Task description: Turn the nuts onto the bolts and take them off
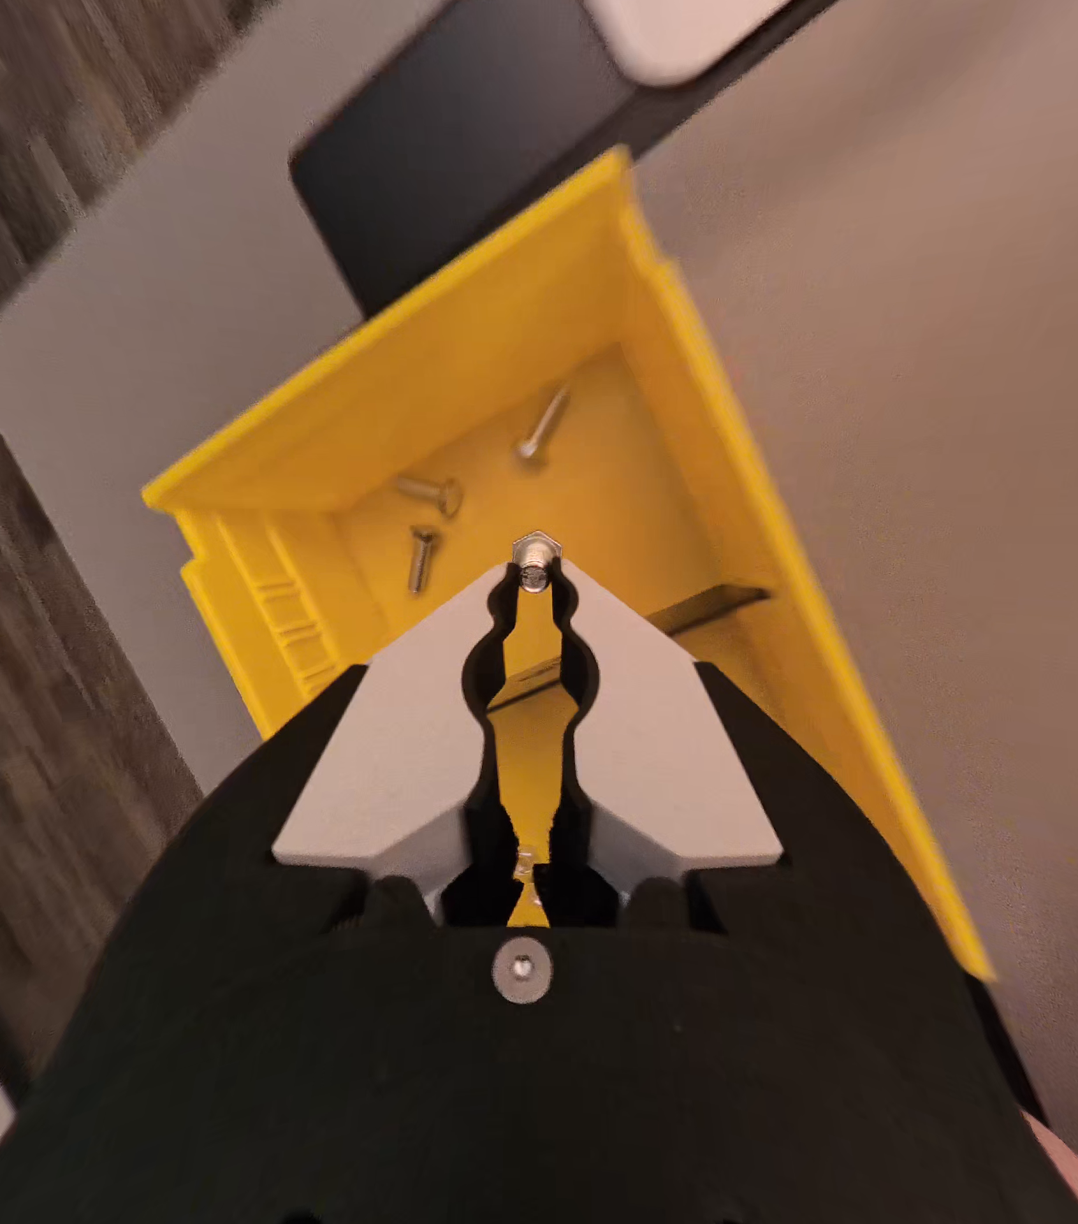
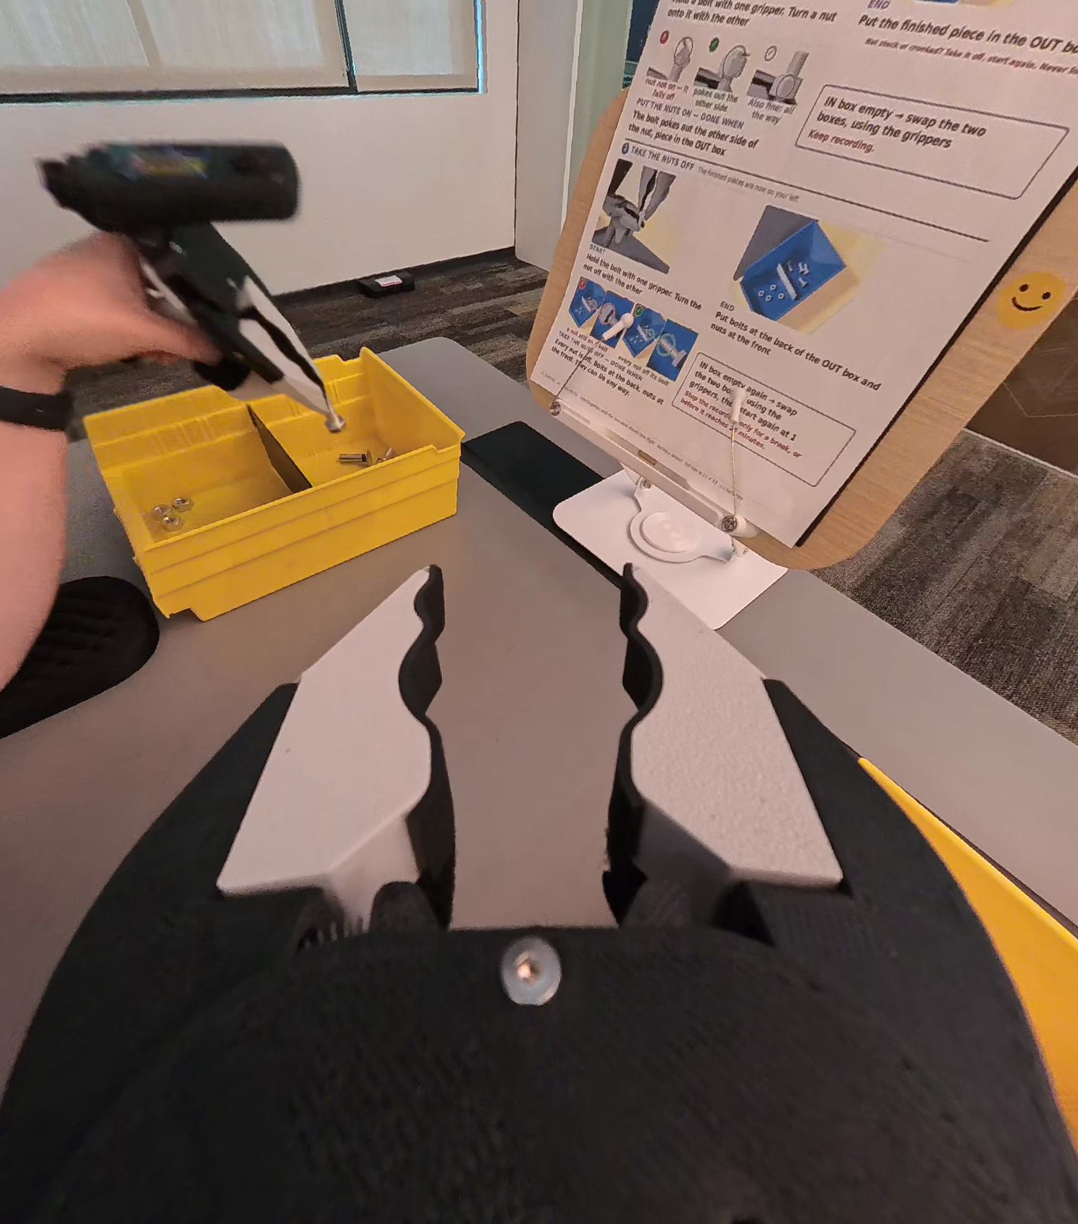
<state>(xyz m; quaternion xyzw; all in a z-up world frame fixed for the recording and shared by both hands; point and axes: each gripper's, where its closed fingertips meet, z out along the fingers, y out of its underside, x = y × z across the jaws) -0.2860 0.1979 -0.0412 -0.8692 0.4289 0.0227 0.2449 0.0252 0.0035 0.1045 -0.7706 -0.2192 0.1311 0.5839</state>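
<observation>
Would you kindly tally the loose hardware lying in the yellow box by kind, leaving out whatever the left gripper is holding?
Bolts: 3
Nuts: 3
Total: 6

A printed instruction board (image 2: 821, 218) on a white stand (image 2: 675, 550) rises at the far right of the grey surface (image 2: 523, 662), above patterned carpet (image 2: 1019, 530).

Grey table (image 2: 523, 530), patterned grey carpet (image 2: 1019, 463), white wall (image 2: 390, 179), perhaps a window (image 2: 191, 40) above.
</observation>
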